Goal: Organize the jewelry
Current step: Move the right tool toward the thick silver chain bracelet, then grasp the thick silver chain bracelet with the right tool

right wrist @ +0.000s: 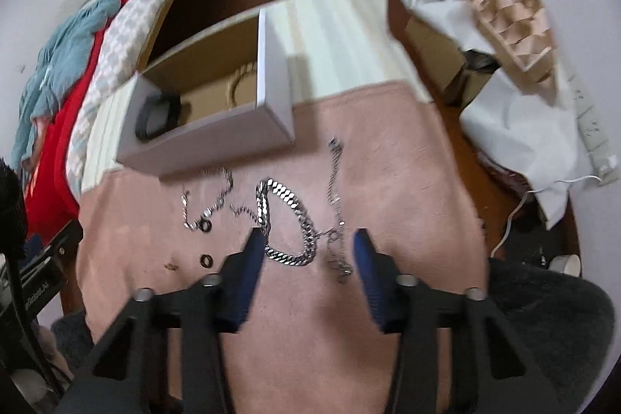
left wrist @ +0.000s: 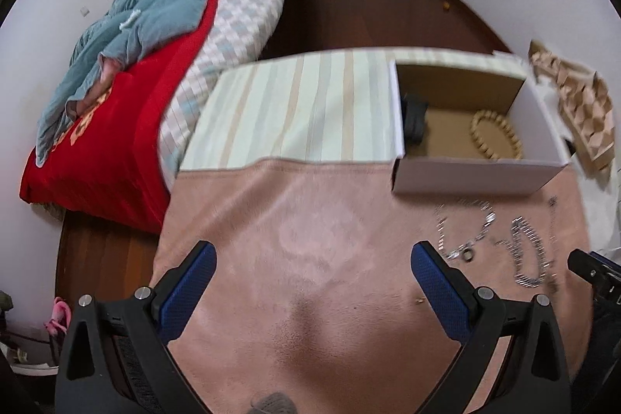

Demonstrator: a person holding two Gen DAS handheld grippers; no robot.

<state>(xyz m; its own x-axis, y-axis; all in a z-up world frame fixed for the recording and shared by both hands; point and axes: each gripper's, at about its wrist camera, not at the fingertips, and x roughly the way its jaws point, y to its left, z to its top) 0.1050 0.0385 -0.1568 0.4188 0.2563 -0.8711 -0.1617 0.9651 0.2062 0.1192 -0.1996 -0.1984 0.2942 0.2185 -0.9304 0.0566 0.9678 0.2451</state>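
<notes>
Right gripper [right wrist: 306,239]: jaws spread, empty, straddling the heavy chain [right wrist: 289,220] on the pink cloth [right wrist: 388,161].
Left gripper [left wrist: 312,260]: jaws spread, empty, over bare cloth. Thin chain [right wrist: 209,204], two rings [right wrist: 204,226] and a third chain [right wrist: 335,181] lie beside the heavy chain. White box [right wrist: 271,72] just beyond holds a bead bracelet [left wrist: 495,134] and a black band [right wrist: 157,115].

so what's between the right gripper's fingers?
In the right wrist view the right gripper is open, and the thick silver chain lies on the pink cloth between its fingers.
</notes>
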